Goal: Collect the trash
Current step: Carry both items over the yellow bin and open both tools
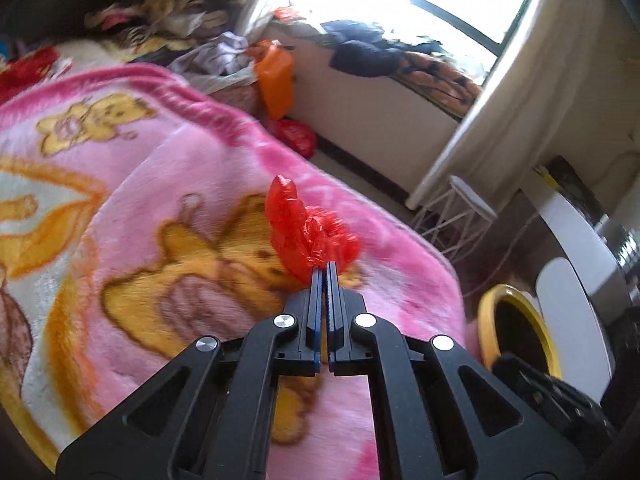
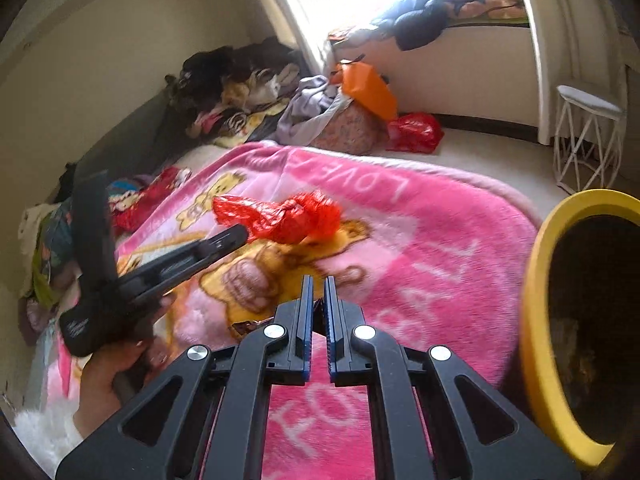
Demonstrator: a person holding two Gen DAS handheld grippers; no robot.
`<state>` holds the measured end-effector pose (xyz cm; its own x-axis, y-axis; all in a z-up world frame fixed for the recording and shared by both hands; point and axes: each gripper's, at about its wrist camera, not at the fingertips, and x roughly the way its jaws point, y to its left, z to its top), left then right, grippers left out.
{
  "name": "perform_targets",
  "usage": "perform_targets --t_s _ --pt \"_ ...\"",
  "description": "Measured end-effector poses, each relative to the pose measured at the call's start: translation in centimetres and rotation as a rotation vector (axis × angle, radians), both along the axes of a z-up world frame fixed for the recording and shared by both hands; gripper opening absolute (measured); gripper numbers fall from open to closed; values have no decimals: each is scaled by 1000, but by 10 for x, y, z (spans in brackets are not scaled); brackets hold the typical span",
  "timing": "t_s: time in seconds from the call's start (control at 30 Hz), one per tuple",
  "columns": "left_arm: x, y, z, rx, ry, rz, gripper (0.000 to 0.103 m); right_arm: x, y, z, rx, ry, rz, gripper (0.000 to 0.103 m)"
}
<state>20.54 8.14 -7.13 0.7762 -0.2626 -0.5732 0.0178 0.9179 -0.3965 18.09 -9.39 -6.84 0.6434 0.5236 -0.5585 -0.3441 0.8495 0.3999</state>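
Left claw (image 1: 325, 266) clamped on crumpled red plastic bag (image 1: 308, 232).
Bag at frame centre above pink plush blanket (image 1: 160, 184); right claw (image 2: 318, 280) shut, apparently empty; round yellow-rimmed bin (image 2: 536, 280) at right.

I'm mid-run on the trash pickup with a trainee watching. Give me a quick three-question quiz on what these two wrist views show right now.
1. True or false: the left gripper is shut on the crumpled red plastic bag.
2. Which side of the right wrist view shows the yellow-rimmed bin? A) left edge B) right edge C) top centre
3. Fill in: the bag hangs above the pink ______ on the bed.

Key:
1. True. The pads pinch the bag's lower edge; in the right wrist view it hangs at the left gripper's tip.
2. B.
3. Blanket. The right gripper is shut, with something small and dark between its fingers that I cannot identify.
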Motion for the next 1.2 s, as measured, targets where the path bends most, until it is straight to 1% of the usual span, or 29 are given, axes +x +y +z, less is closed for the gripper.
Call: perform_targets --t_s 0.2,0.67,1.0,1.2 --pt "-11 -36 19 34 -59 -72 0 -1 -34 11 20 -28 -73 5" --pt "-35 -89 52 35 -140 -184 0 -6 -115 27 55 -85 -242 5" --pt "-51 -139 72 43 -192 -284 0 -14 -163 27 50 -102 -340 5" --pt "-57 -161 82 45 -219 -330 0 -23 -185 28 33 -120 -392 5"
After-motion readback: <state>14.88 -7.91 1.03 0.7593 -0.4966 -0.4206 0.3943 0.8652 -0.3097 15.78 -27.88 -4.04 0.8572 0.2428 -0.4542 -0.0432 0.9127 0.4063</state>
